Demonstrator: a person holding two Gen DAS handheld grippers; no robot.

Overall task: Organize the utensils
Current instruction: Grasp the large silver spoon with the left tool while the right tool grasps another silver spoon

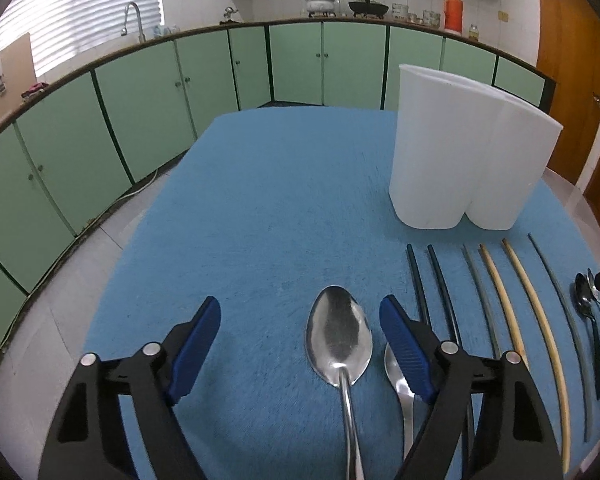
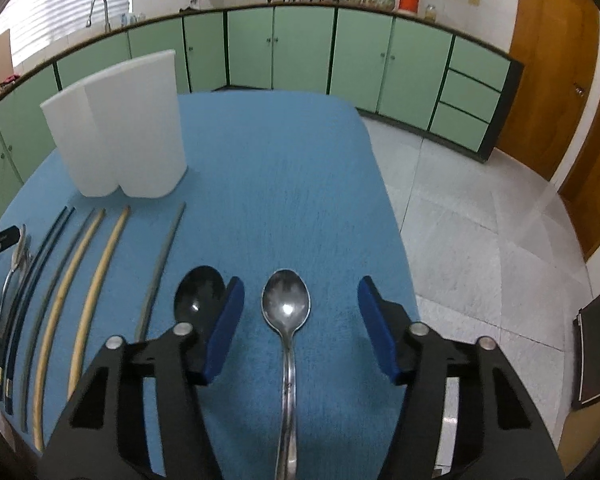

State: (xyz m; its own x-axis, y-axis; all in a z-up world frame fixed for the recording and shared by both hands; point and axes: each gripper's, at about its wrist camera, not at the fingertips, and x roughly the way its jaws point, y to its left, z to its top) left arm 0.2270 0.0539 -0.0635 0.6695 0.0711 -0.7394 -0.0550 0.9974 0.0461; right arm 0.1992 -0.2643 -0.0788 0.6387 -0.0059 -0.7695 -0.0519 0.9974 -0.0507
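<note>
Blue table (image 1: pixel 260 200) holds a white two-part holder (image 1: pixel 468 160) standing upright toward the far side, with the utensils lying flat near it: a row of chopsticks (image 1: pixel 540 340) in the middle and spoons at either end. Left gripper (image 1: pixel 300 320) has its jaws apart over a large spoon (image 1: pixel 338 340), pads not touching it, a second spoon (image 1: pixel 398 376) partly under its right finger. Right gripper (image 2: pixel 302 304) likewise is spread around a steel spoon (image 2: pixel 286 300), no contact, with a black spoon (image 2: pixel 198 296) just left of its left finger.
</note>
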